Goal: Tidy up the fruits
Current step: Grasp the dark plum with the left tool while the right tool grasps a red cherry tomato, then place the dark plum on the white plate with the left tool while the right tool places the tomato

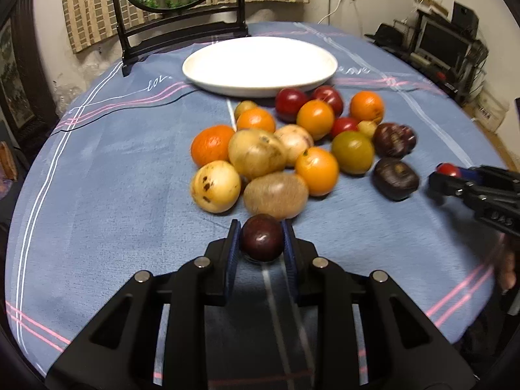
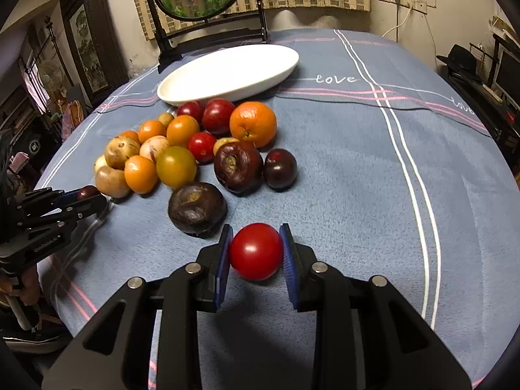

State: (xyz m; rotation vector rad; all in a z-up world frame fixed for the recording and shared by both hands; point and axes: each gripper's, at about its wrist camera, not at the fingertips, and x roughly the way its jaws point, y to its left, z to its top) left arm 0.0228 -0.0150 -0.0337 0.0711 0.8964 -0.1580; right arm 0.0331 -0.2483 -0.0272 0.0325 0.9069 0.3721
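My left gripper (image 1: pixel 261 239) is shut on a small dark plum (image 1: pixel 261 237), just in front of a brown kiwi (image 1: pixel 276 195). My right gripper (image 2: pixel 256 252) is shut on a red tomato (image 2: pixel 256 251), held a little above the cloth beside a dark mangosteen (image 2: pixel 197 209). A pile of fruit lies behind: oranges (image 1: pixel 317 170), yellow passion fruits (image 1: pixel 216 186), red plums (image 2: pixel 218 116) and a green-yellow tomato (image 2: pixel 176 166). An empty white plate (image 1: pixel 260 65) stands beyond the pile. Each gripper shows in the other's view, the right gripper (image 1: pixel 445 175) and the left gripper (image 2: pixel 87 196).
A blue cloth (image 2: pixel 341 169) with pink and white stripes covers the round table. A dark wooden stand (image 1: pixel 182 29) with a round picture sits behind the plate at the table's far edge. Shelves and a monitor (image 1: pixel 445 45) stand off to the right.
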